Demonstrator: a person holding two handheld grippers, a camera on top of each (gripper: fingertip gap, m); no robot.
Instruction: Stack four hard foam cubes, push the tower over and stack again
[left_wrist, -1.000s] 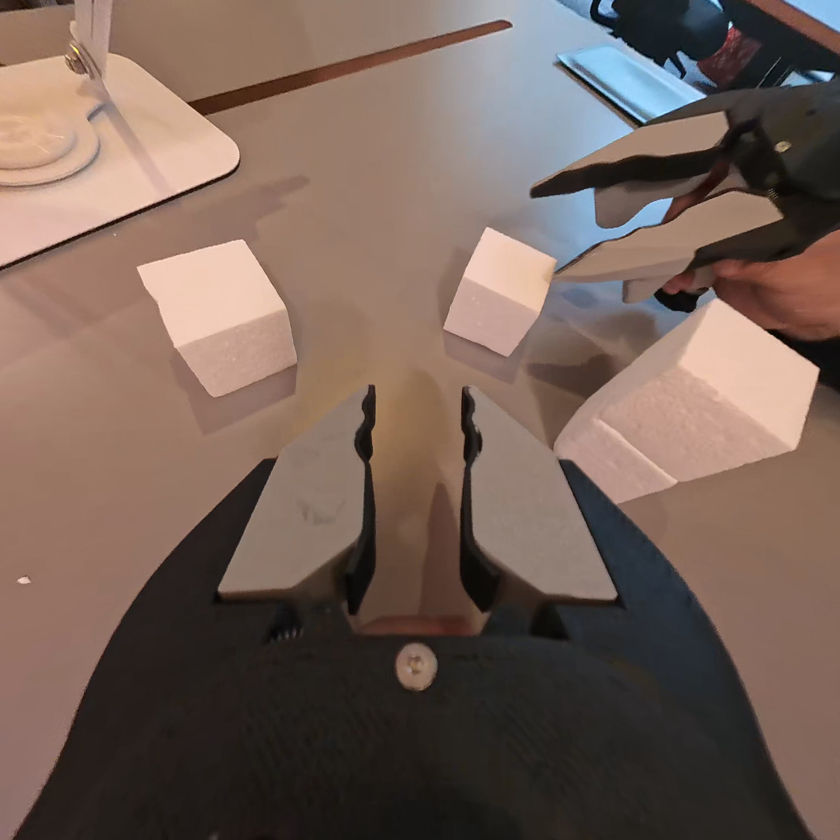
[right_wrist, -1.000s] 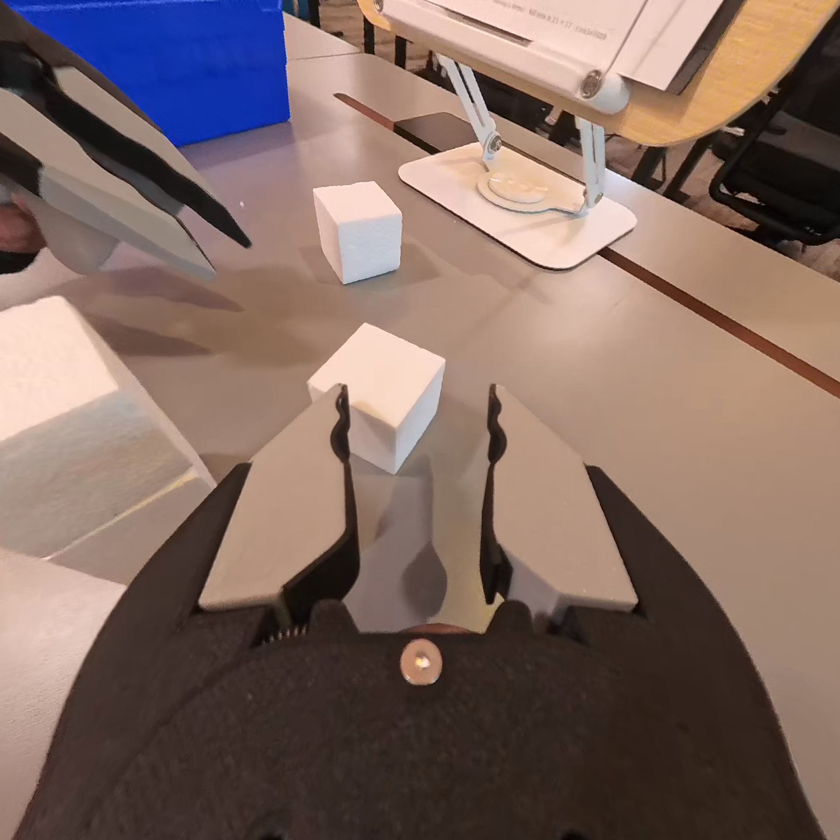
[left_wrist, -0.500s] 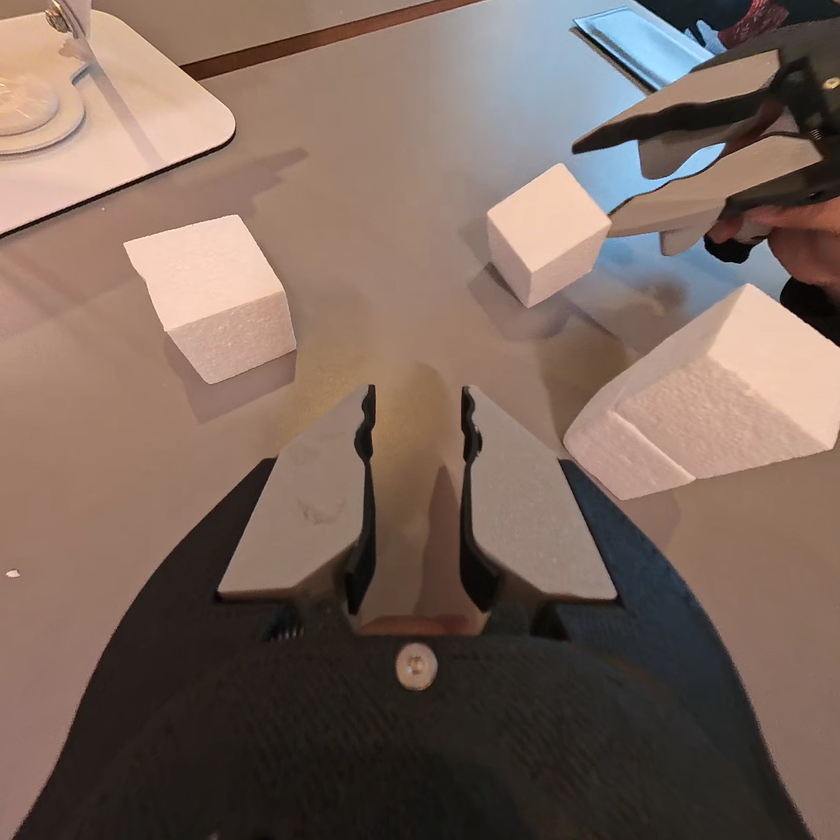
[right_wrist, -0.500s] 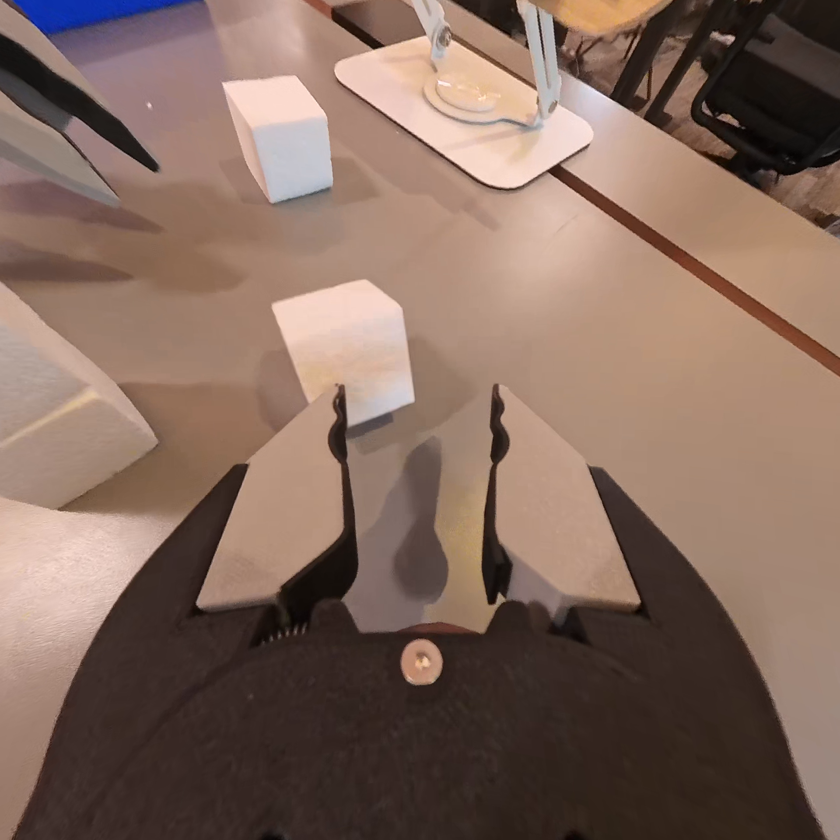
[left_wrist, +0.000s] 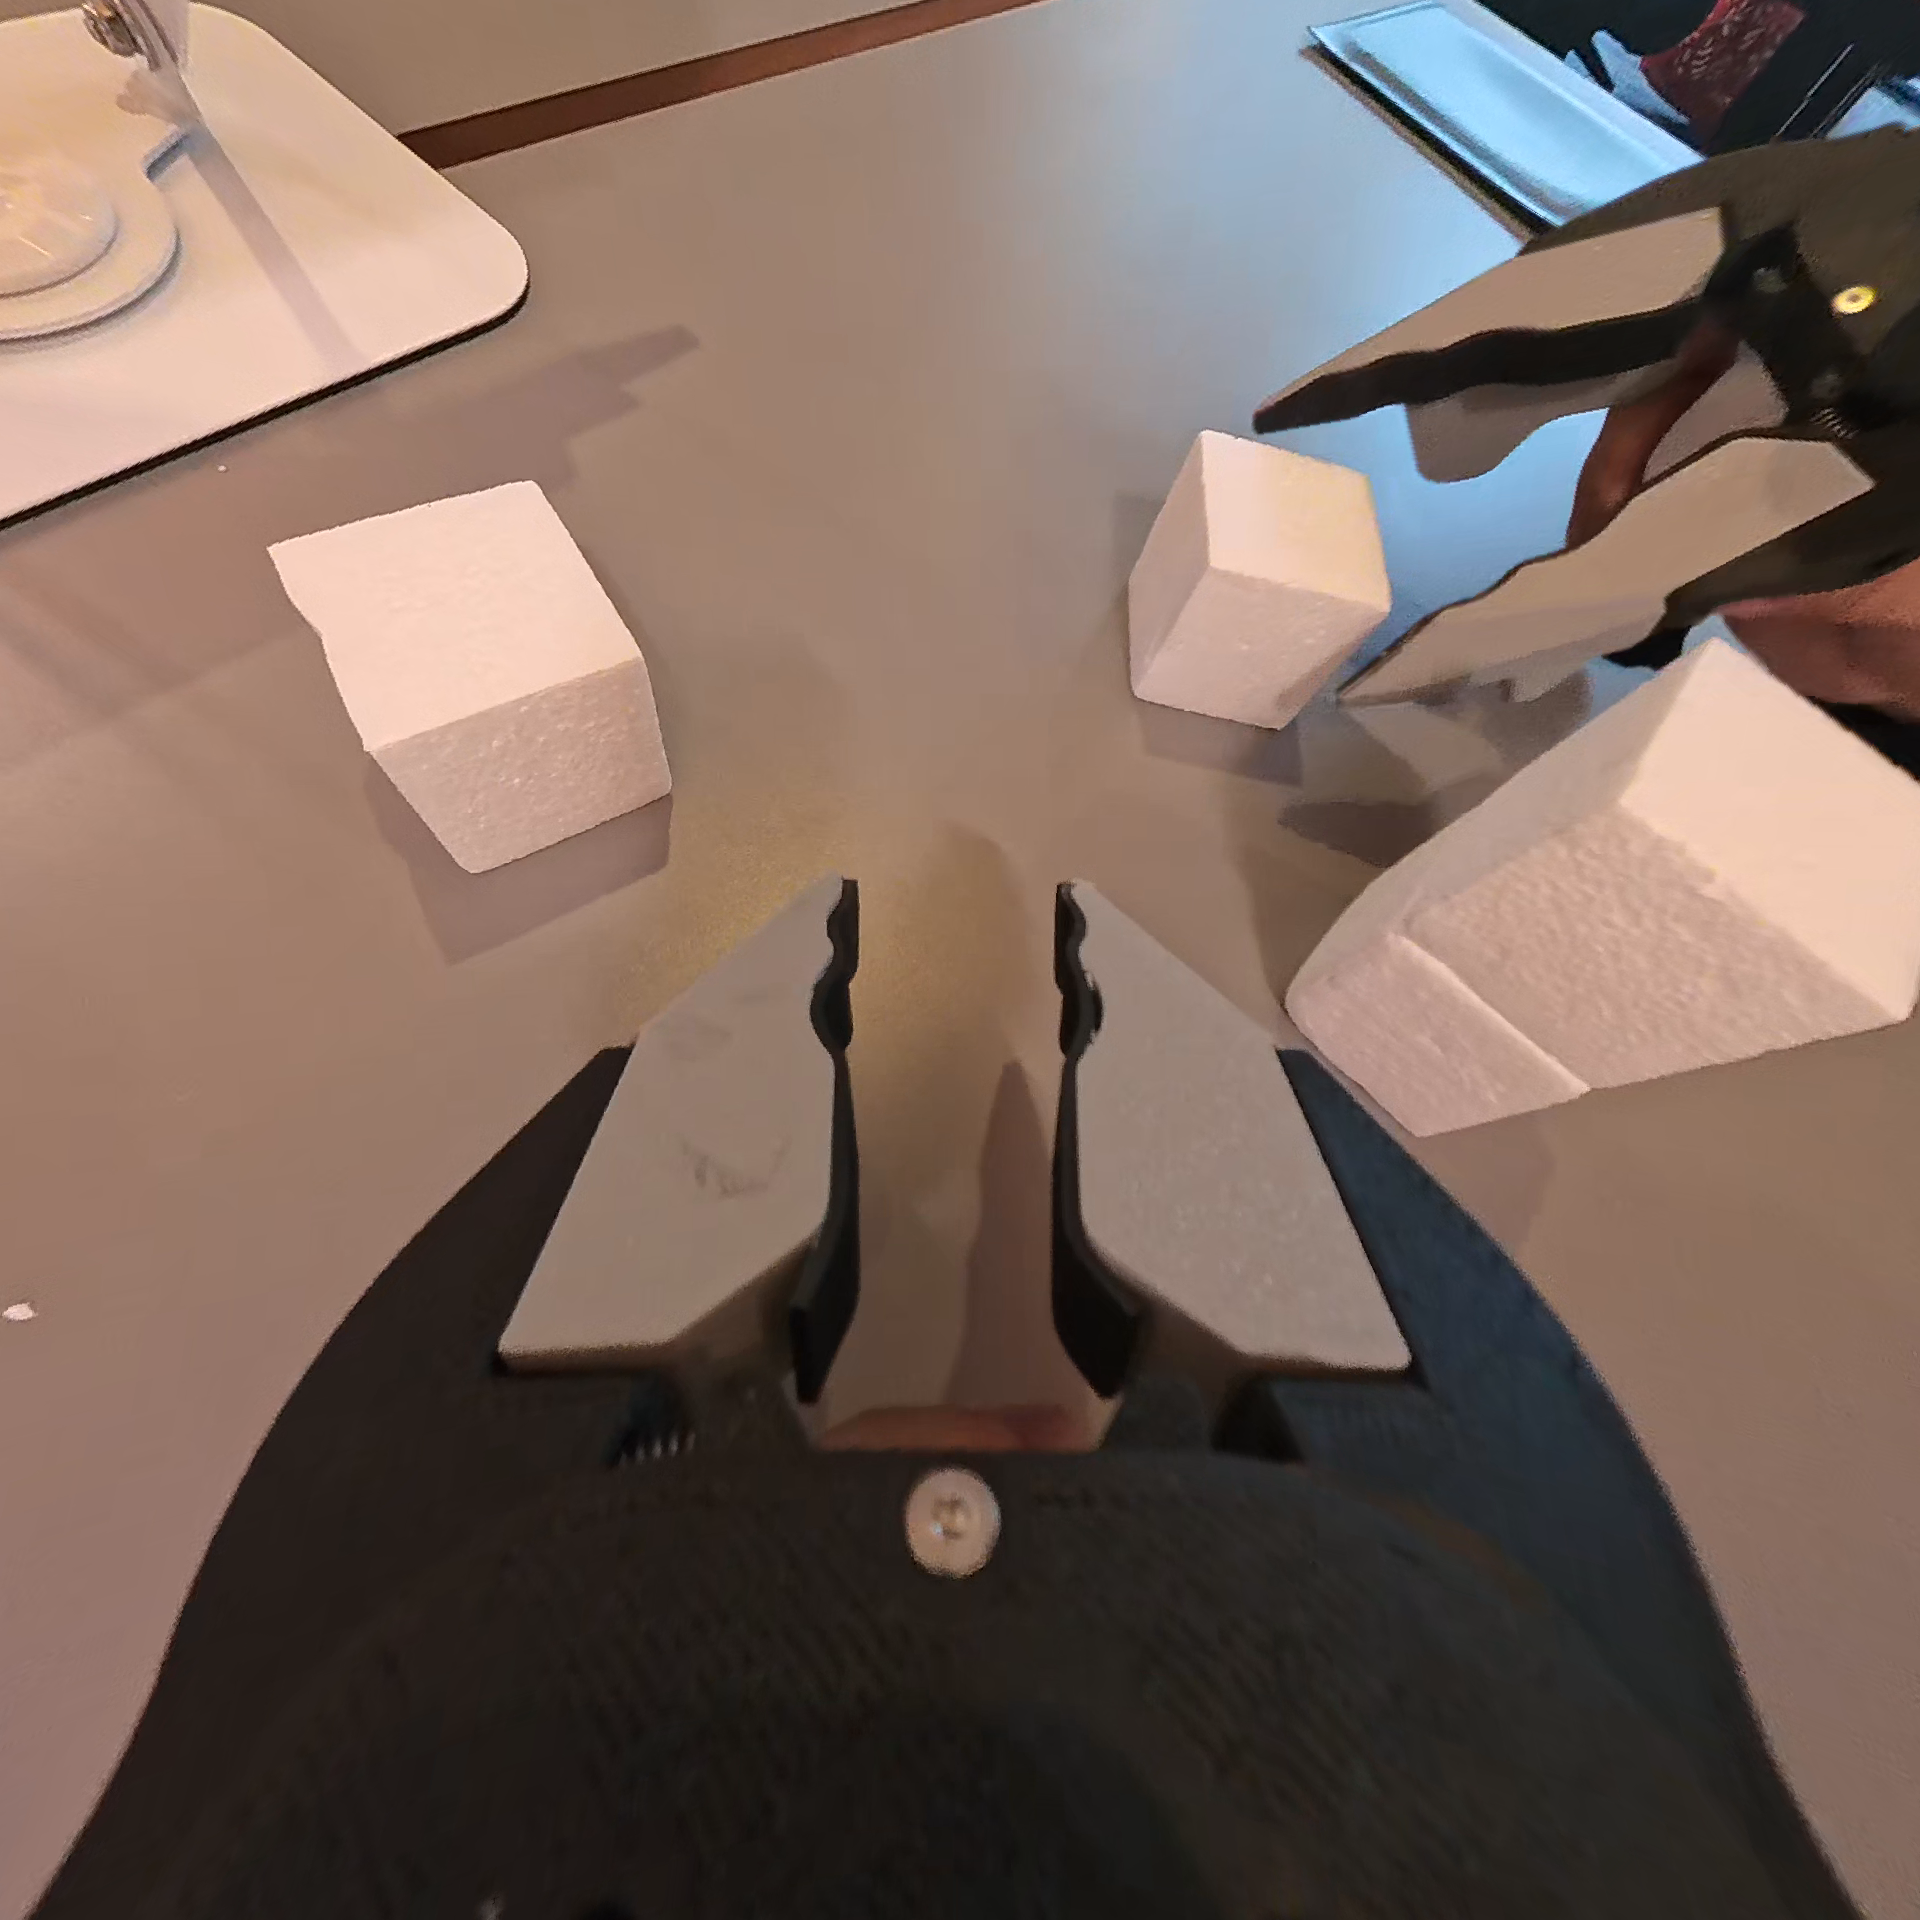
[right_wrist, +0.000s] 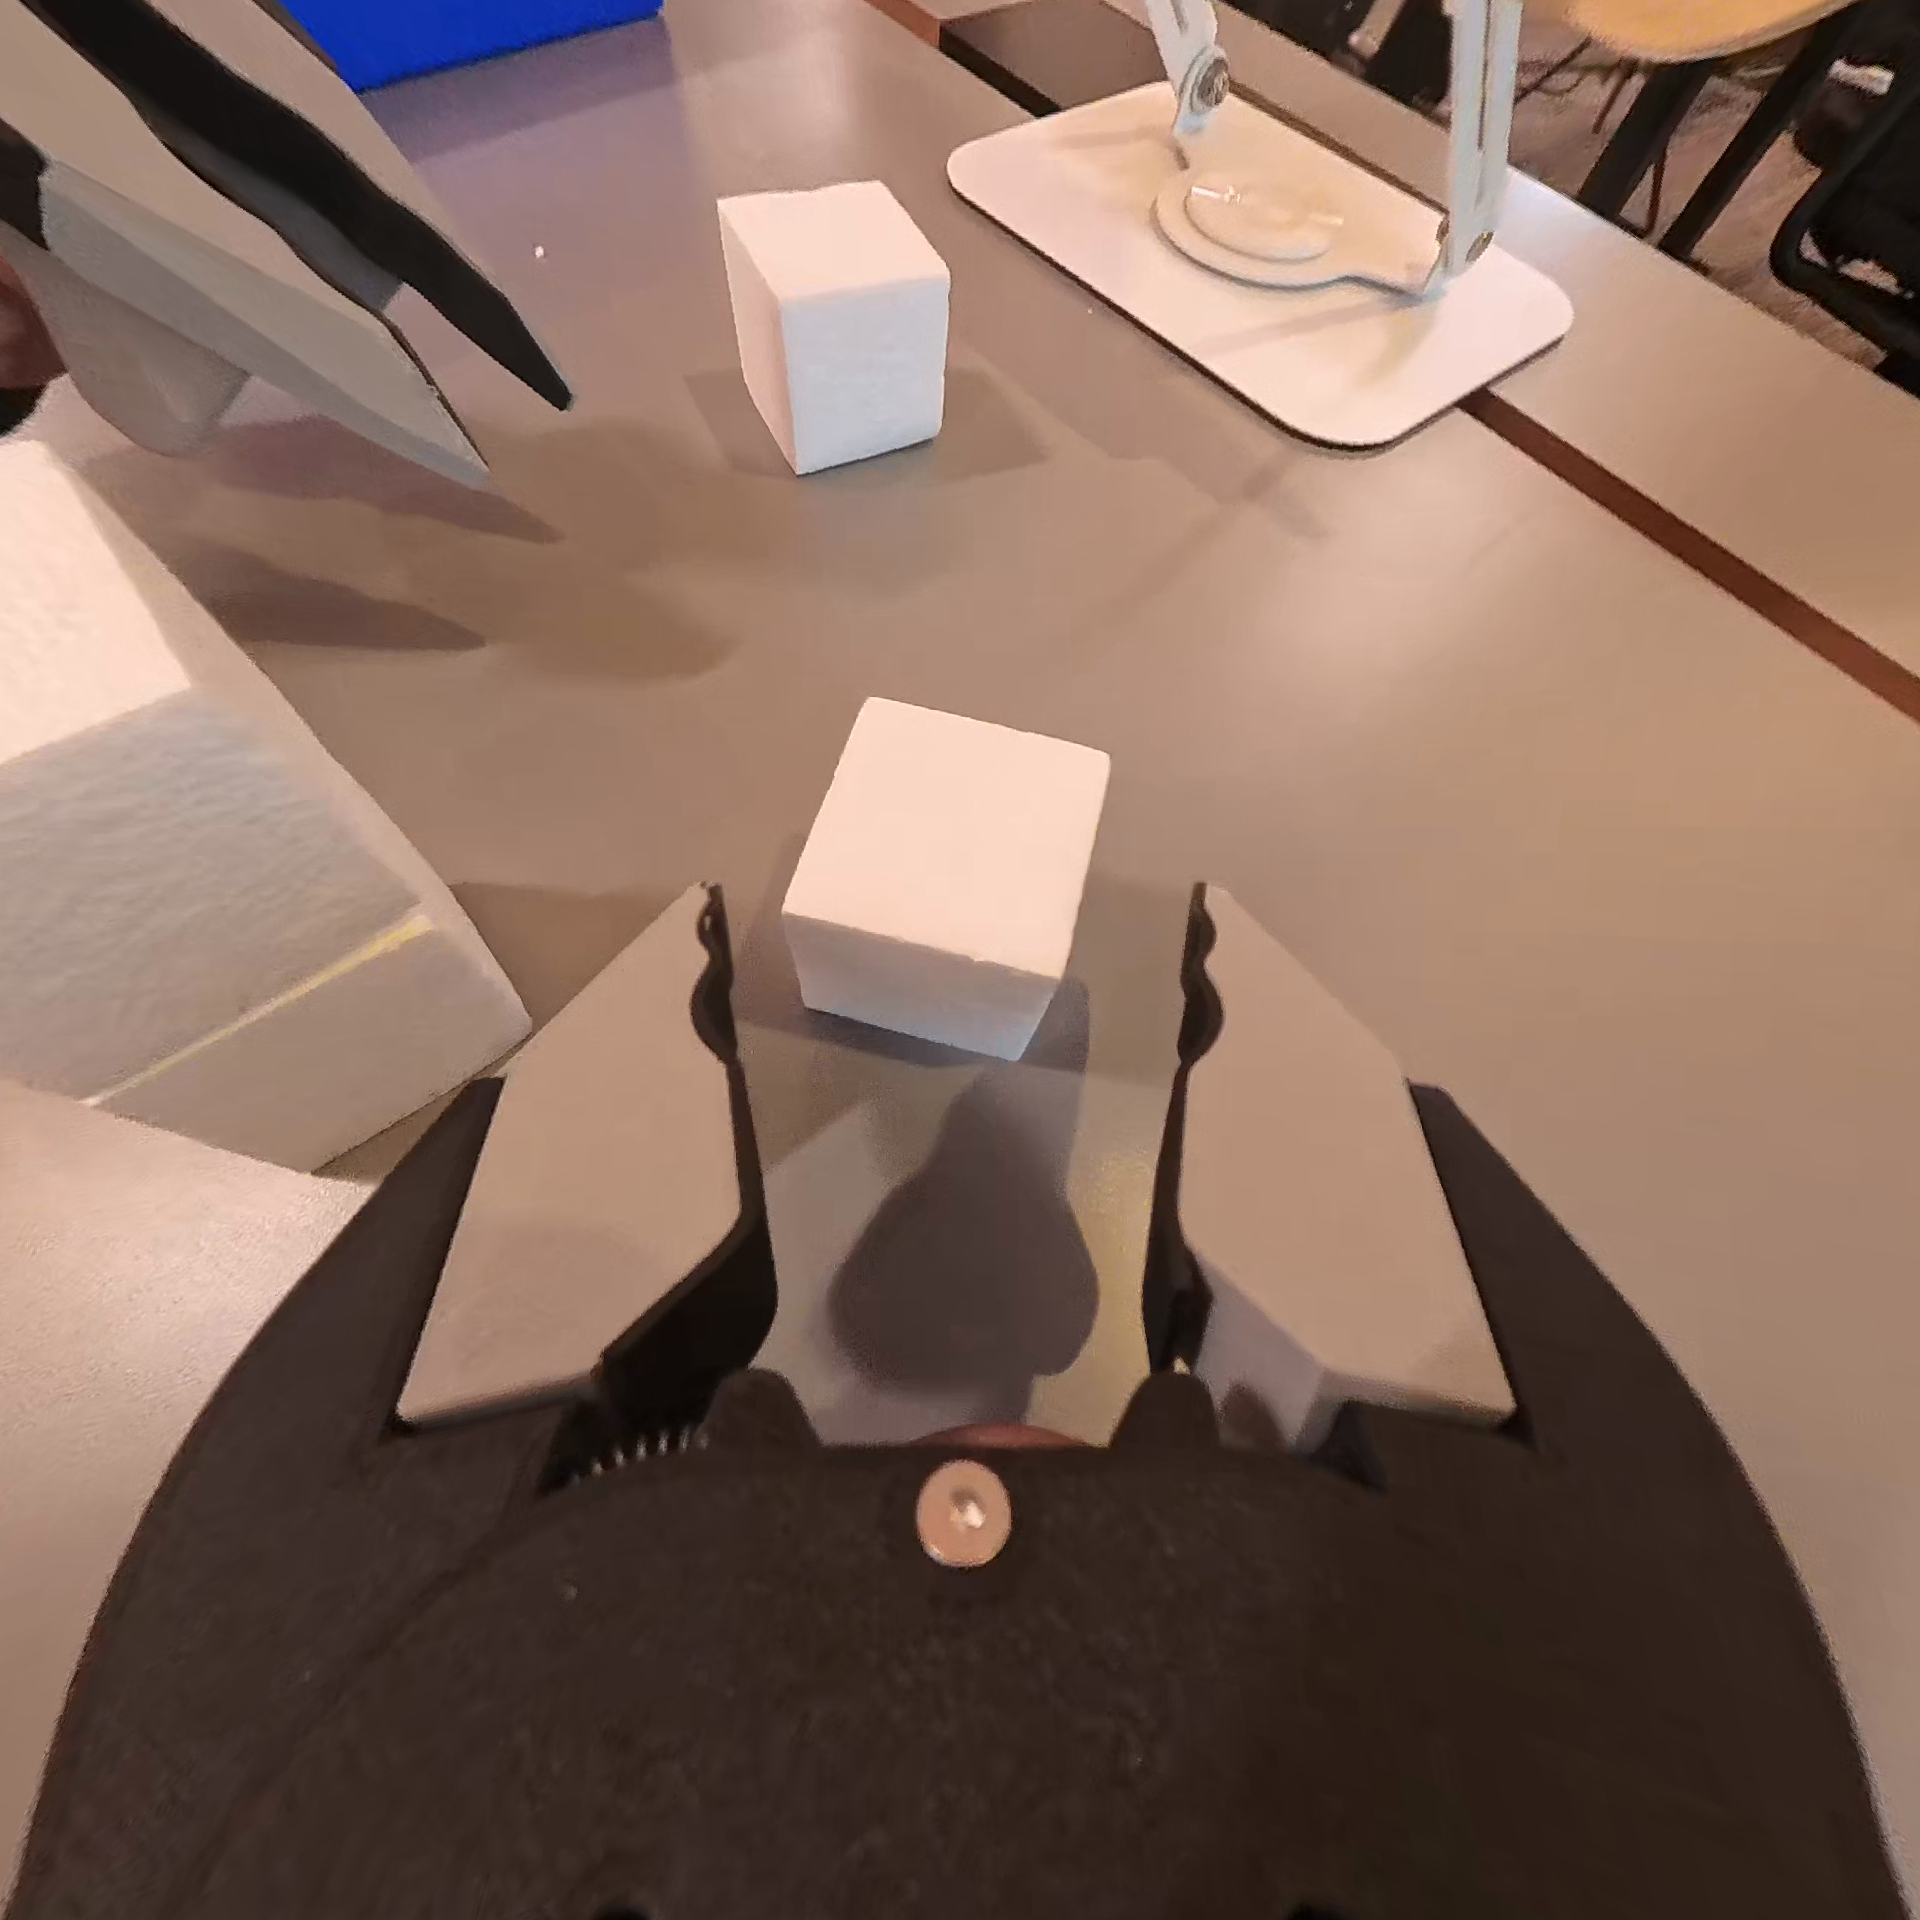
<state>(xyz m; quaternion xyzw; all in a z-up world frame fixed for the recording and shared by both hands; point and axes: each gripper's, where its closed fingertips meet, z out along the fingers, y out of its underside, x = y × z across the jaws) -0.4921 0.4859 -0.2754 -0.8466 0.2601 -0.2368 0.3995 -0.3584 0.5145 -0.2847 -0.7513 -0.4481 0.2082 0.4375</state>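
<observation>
Your right gripper (right_wrist: 951, 904) was spread wide, empty, w/ the small cube (right_wrist: 940, 862) just ahead of its tips, between the finger lines but not yet gripped. Step in hand, by my read: pick-up approach for a restack, as no tower stood. Next move called for advancing until both pads flanked the cube, then closing squarely on opposite faces.

Your left gripper (left_wrist: 956, 914) was part-open, empty, over bare table (left_wrist: 935, 468). To its right lay two larger foam blocks (left_wrist: 1621, 935), touching, tipped on their sides. Farther off sat the second small cube (left_wrist: 478, 665), well apart from the first.

Count: 4 foam pcs, 2 grippers, 1 white stand base (right_wrist: 1268, 260) at the far side.
</observation>
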